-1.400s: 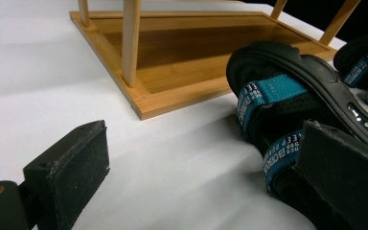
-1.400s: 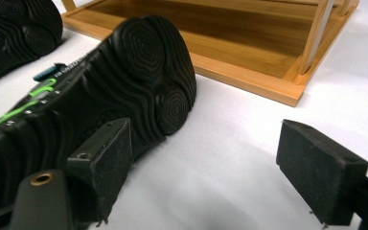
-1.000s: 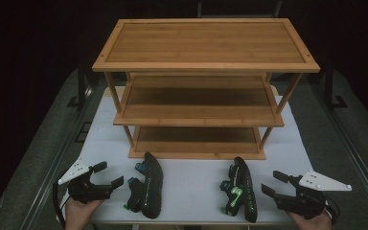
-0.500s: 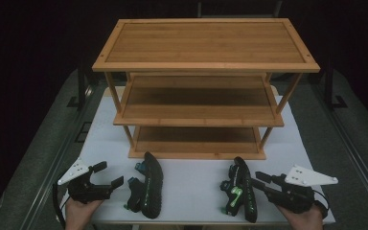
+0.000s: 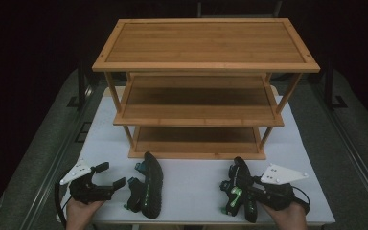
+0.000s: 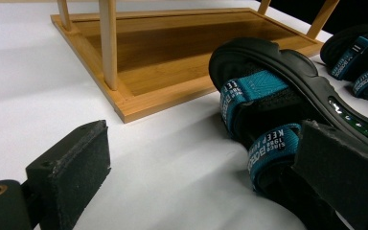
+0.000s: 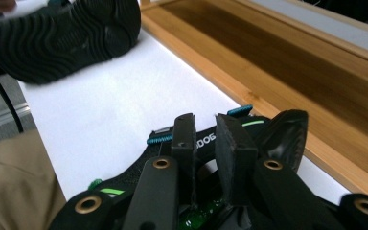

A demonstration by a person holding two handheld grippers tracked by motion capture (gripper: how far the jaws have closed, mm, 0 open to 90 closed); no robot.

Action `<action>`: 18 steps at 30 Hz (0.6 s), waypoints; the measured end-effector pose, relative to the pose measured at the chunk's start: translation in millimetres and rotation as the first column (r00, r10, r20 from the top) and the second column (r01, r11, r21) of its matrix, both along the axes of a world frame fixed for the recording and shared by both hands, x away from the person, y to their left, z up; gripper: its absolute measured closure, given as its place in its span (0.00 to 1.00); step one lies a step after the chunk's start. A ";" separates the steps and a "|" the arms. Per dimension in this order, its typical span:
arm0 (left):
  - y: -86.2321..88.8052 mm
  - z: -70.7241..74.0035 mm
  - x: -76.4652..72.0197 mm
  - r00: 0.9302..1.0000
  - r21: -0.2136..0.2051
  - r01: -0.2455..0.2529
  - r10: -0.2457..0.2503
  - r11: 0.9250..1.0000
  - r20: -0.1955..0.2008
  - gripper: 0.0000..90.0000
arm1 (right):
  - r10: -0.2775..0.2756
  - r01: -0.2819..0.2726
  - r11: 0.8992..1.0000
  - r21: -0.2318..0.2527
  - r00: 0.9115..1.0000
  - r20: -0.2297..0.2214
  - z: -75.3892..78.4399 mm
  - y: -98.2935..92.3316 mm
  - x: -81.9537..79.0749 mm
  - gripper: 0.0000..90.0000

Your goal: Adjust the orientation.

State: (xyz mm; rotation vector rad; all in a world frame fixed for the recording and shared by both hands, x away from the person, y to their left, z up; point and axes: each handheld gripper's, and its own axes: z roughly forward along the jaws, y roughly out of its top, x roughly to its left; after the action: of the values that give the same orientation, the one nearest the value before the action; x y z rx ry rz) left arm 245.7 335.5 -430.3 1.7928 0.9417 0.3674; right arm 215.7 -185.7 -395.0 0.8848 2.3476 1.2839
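**On the white table, right jaws at a sandal strap**

From above, I see my right gripper [image 5: 243, 191] over the right black sandal with green trim [image 5: 237, 189], before the three-tier bamboo rack [image 5: 206, 67]; my left gripper [image 5: 106, 176] waits wide beside the left black sandal with teal straps [image 5: 148, 191].

Left gripper view: jaws wide, empty.

Right gripper view: jaws narrow, seemingly pinching a strap. I judge it light, flexible; strap webbing grips best.

Two black sandals [image 5: 148, 191] (teal straps) lie before the wooden rack [image 5: 206, 67].
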 end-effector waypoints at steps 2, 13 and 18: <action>-0.2 0.2 -0.4 1.000 0.003 0.000 0.000 1.000 0.002 0.05 | -0.003 0.003 1.000 -0.015 1.000 0.003 -2.2 1.7 0.1 0.89; 1.2 0.7 -0.9 1.000 0.003 0.003 -0.003 1.000 -0.003 0.05 | -0.041 0.042 0.998 -0.041 0.999 0.016 0.8 -4.2 -3.2 0.92; 2.4 1.0 -1.8 1.000 0.000 0.000 0.000 1.000 0.000 0.05 | -0.087 0.089 0.994 -0.064 0.996 0.035 4.0 -14.9 -8.5 0.91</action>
State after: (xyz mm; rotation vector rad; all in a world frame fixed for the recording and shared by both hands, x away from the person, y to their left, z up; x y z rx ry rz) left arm 243.9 337.9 -429.3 1.7926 0.9424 0.3674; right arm 207.3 -200.6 -391.0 0.9293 2.2855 1.1705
